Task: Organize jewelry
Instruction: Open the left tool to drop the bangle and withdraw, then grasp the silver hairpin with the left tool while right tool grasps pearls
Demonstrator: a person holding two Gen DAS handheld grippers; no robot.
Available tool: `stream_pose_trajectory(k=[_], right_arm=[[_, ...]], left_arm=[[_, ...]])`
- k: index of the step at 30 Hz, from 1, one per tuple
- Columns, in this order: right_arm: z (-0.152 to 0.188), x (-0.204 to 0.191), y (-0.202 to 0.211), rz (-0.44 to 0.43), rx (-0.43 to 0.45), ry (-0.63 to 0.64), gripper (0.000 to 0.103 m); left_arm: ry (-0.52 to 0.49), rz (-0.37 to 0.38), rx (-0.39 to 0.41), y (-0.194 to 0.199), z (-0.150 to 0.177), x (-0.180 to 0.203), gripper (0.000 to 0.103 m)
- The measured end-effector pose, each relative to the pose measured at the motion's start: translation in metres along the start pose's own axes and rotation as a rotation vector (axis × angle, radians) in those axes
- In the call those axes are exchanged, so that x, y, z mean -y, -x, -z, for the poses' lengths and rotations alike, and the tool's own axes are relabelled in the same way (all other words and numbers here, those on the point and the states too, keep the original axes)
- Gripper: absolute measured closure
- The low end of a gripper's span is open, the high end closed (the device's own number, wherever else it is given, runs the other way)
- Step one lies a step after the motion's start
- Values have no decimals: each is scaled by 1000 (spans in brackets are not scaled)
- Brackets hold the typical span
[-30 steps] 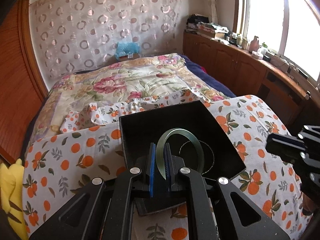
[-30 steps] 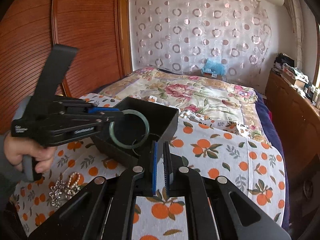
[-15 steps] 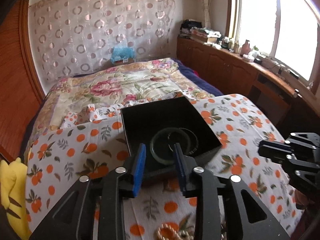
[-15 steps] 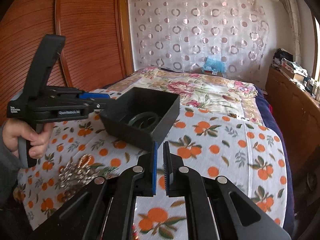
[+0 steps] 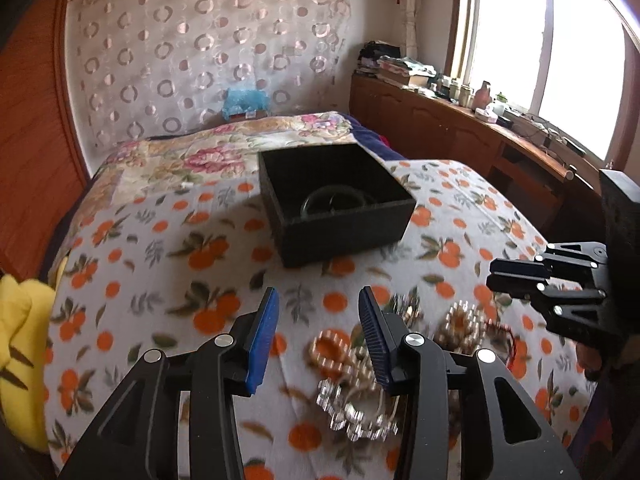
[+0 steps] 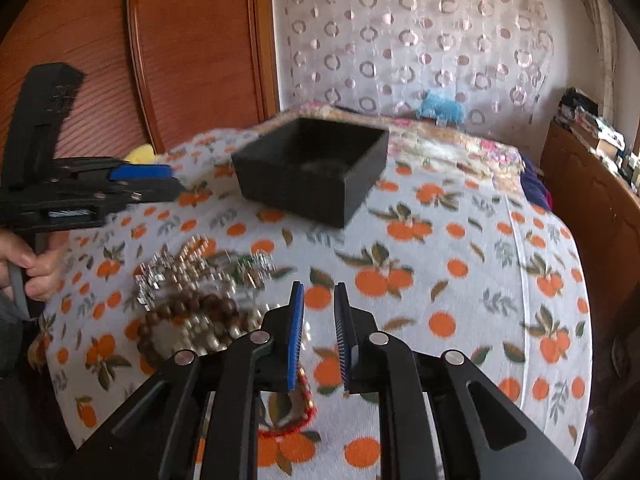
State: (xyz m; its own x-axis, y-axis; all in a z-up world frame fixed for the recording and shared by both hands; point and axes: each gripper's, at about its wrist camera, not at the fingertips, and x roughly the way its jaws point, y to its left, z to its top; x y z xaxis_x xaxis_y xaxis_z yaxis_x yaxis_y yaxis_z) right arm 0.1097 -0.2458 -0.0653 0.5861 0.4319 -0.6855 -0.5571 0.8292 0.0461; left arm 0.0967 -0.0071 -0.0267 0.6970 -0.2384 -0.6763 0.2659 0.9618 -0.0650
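Note:
A black open box (image 5: 340, 204) sits on the orange-print blanket (image 5: 160, 264); a green jade bangle (image 5: 334, 202) lies inside it. The box also shows in the right wrist view (image 6: 312, 170). A pile of silver, pearl and gold jewelry (image 5: 360, 372) lies on the blanket in front of my left gripper (image 5: 318, 306), which is open and empty, well back from the box. In the right wrist view the pile (image 6: 192, 292) includes a brown bead bracelet (image 6: 188, 316) and a red cord (image 6: 296, 420). My right gripper (image 6: 319, 300) is slightly open and empty, just right of the pile.
A floral quilt (image 5: 208, 152) covers the bed behind the box. A wooden panel (image 6: 184, 48) stands at the left, a low wooden cabinet (image 5: 460, 136) under the window at the right. A yellow soft item (image 5: 20, 344) lies at the blanket's left edge.
My left gripper opened and let the jade bangle fall into the box, then drew back over the jewelry pile. My right gripper moved back and opened a little.

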Motion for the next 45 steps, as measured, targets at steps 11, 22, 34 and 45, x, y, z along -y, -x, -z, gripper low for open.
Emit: stream_pose_trajectory(k=[11,22,34,45], right_arm=[[13,-5,-22,-46,-93,3,86],[7,0,-29,15,-123,-3,85],[7,-6,-35,38,-117,41,85],[8,-6,-35,33,-116,37,85]], left_arm=[[33,-24,-21,10,32,-12,57],[32,-4,-48,9,45,-4,57],[58,41,-104,-3,55,2,57],[114,61,-108,-9,58,6,69]])
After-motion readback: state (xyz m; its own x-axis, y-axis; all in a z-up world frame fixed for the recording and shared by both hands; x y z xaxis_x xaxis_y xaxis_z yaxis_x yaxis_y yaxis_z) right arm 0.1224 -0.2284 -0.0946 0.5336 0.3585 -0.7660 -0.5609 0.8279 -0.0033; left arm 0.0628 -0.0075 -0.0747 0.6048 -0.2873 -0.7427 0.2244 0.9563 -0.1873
